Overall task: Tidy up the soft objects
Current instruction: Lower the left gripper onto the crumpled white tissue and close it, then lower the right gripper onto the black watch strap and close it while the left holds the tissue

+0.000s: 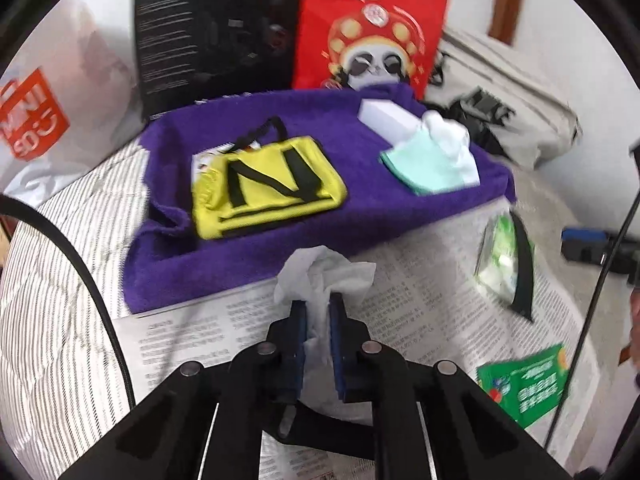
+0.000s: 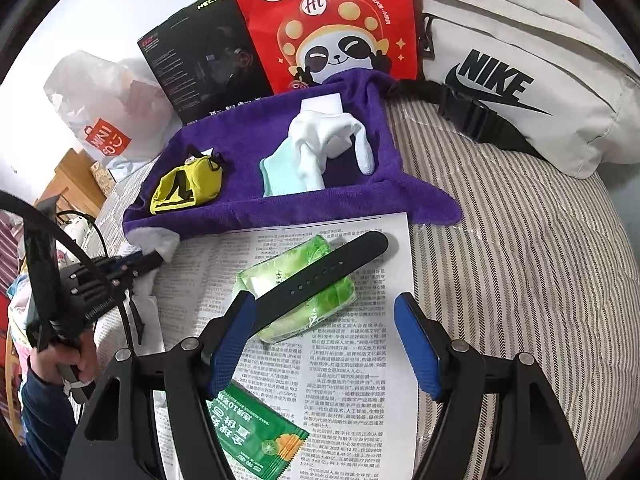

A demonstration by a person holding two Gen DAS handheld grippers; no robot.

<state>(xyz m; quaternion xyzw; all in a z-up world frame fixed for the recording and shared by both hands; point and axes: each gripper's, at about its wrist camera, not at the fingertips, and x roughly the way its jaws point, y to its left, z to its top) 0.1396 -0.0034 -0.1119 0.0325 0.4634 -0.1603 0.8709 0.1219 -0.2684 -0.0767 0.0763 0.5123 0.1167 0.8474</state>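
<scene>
My left gripper (image 1: 318, 303) is shut on a crumpled white tissue (image 1: 324, 270) just in front of the purple towel (image 1: 360, 212); from the right wrist view it sits at the far left (image 2: 154, 258). On the towel lie a yellow pouch (image 1: 268, 188), a white glove with a mint cuff (image 2: 316, 152) and a white block (image 2: 322, 103). My right gripper (image 2: 324, 300) is open above the newspaper (image 2: 352, 380). A green tissue pack (image 2: 296, 300) with a black strap (image 2: 336, 266) across it lies just beyond its fingertips, untouched.
A green sachet (image 2: 256, 436) lies on the newspaper by my right gripper's left finger. Behind the towel stand a red panda bag (image 2: 332, 28), a black box (image 2: 208, 60) and a white plastic bag (image 2: 104, 112). A white Nike bag (image 2: 520, 80) rests on the striped bedding at right.
</scene>
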